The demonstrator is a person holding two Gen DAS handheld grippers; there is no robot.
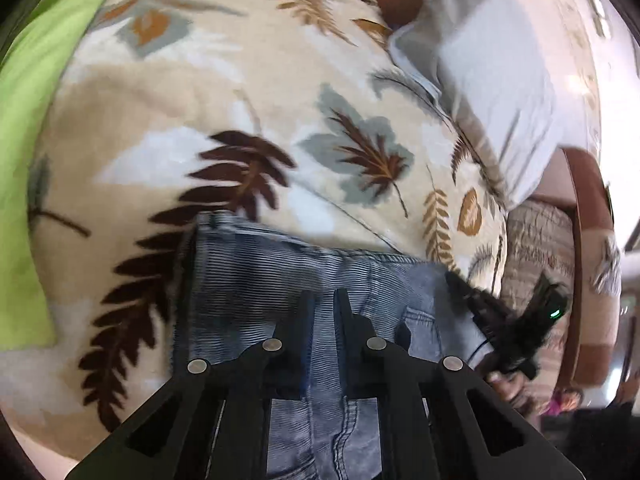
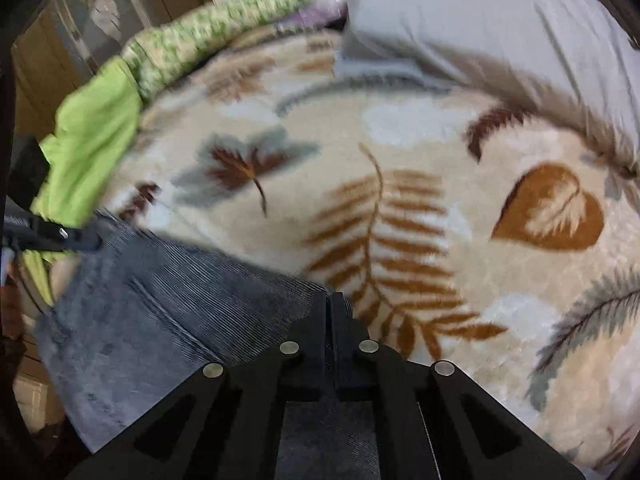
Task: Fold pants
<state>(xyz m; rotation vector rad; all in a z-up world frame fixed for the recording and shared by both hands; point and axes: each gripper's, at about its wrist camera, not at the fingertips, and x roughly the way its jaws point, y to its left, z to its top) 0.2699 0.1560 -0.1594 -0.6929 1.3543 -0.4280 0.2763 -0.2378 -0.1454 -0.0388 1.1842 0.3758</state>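
Blue jeans (image 1: 280, 280) are held over a cream leaf-print blanket (image 1: 200, 92). In the left wrist view my left gripper (image 1: 325, 300) is shut on the jeans' fabric, with denim running between and under its fingers. My right gripper shows at the right of that view (image 1: 472, 300), gripping the jeans' other edge. In the right wrist view the jeans (image 2: 160, 320) look grey-blue, and my right gripper (image 2: 329, 300) is shut on their corner. My left gripper shows at the far left of that view (image 2: 80, 238), holding the opposite corner.
A light grey pillow (image 1: 488, 80) lies at the blanket's far side and also shows in the right wrist view (image 2: 500, 20). A lime green cloth (image 1: 36, 100) lies along the left edge, also seen from the right wrist (image 2: 92, 144). A wooden bed frame (image 1: 588, 240) is at the right.
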